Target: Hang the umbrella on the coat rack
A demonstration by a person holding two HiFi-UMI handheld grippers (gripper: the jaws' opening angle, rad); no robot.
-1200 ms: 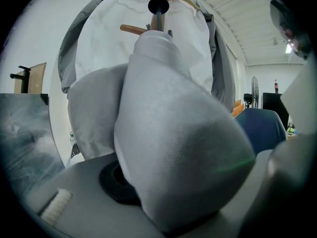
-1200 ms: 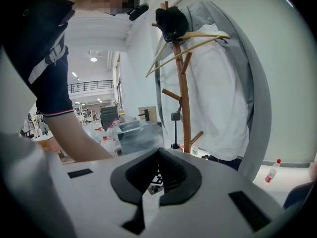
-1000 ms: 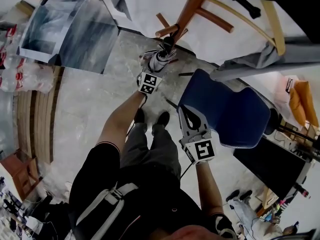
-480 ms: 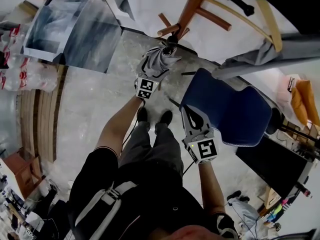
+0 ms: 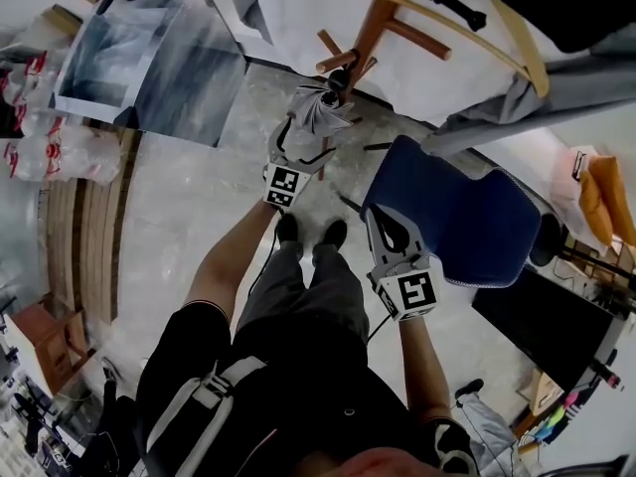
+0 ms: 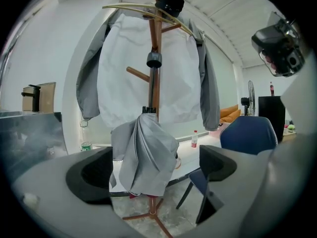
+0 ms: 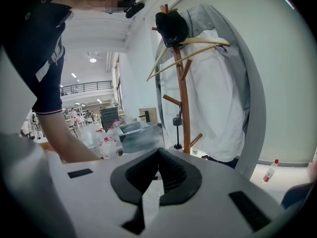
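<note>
A: How are the arms placed?

B: Seen from the head camera, both bare forearms reach forward and down over the person's legs. The left gripper (image 5: 293,157) is stretched further out, just below the umbrella (image 6: 146,155). The right gripper (image 5: 381,229) is held closer in, above a blue chair (image 5: 447,217).

A: What are the tools doing?

B: The left jaws are spread wide. The umbrella's folded grey fabric shows between them, unpinched; contact cannot be judged. The right jaws are pressed together with nothing between them.

A: Where is the umbrella?

B: It hangs upright against the pole of the wooden coat rack (image 6: 155,33), dark handle (image 6: 154,60) uppermost, fabric drooping below. How it is attached cannot be made out.

A: And the room?

B: The floor (image 5: 189,197) is pale speckled stone. A white and grey jacket (image 6: 133,68) hangs on a hanger on the rack, with a black cap (image 6: 170,3) on top. The walls are plain white.
</note>
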